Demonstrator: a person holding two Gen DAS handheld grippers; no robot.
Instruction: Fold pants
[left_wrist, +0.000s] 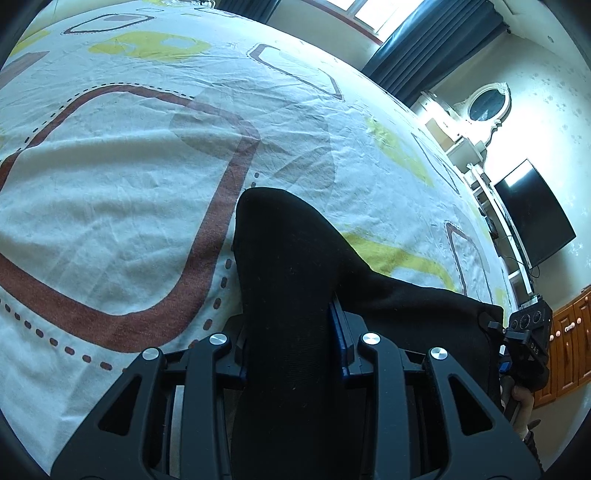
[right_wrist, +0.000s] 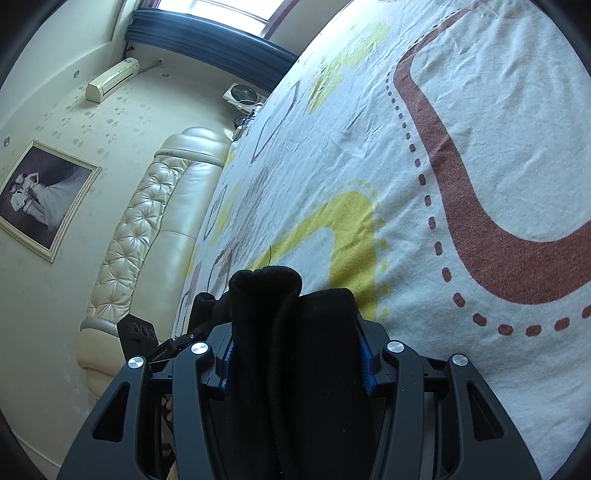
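The black pants (left_wrist: 291, 266) are held up over the bed by both grippers. My left gripper (left_wrist: 291, 354) is shut on a bunched part of the pants, and the cloth runs off to the right toward the other gripper (left_wrist: 528, 332). My right gripper (right_wrist: 295, 350) is shut on a thick fold of the pants (right_wrist: 280, 295), whose rolled edge sticks up past the fingers. The left gripper (right_wrist: 140, 332) shows at the left in the right wrist view. The cloth hides the fingertips of both grippers.
The bed sheet (left_wrist: 147, 177) is white with brown and yellow shapes and lies under both grippers. A padded cream headboard (right_wrist: 147, 221) runs along one side. A dark TV (left_wrist: 532, 214), shelves and a wooden cabinet (left_wrist: 569, 339) stand past the bed's far side.
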